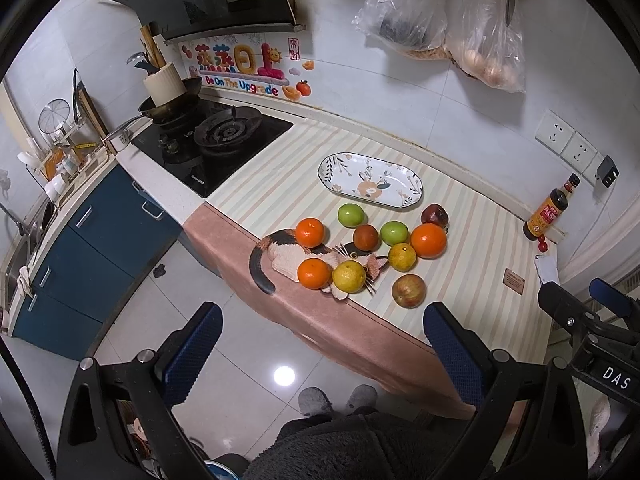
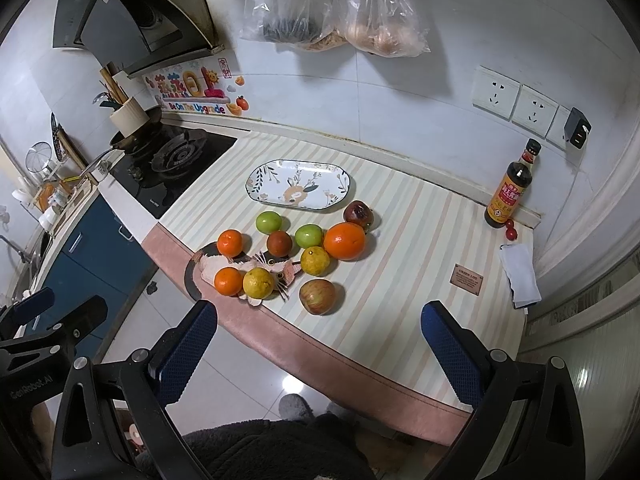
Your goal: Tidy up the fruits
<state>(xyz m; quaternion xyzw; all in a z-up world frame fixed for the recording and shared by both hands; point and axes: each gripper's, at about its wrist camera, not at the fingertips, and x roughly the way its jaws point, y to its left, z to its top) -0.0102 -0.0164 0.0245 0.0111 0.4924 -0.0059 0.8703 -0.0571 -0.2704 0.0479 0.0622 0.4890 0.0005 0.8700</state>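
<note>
Nine fruits near side of the plate [image 2: 299, 186]: three oranges, two green, two yellow, two reddish. Left gripper [image 1: 320, 348] and right gripper [image 2: 318, 344] spread wide, holding nothing.

The wall sticker [image 1: 240, 68] beside the stove reads "Be On The Upgrade" beneath large Chinese characters. The right gripper [image 1: 588, 300] body carries the white letters "DAS". The left gripper [image 2: 56, 302] body reads "GenRobot.AI".

Both wrist views look down and forward from off the counter edge, well back; both share the fruit cluster [image 1: 368, 252] beyond the fingertips.
</note>
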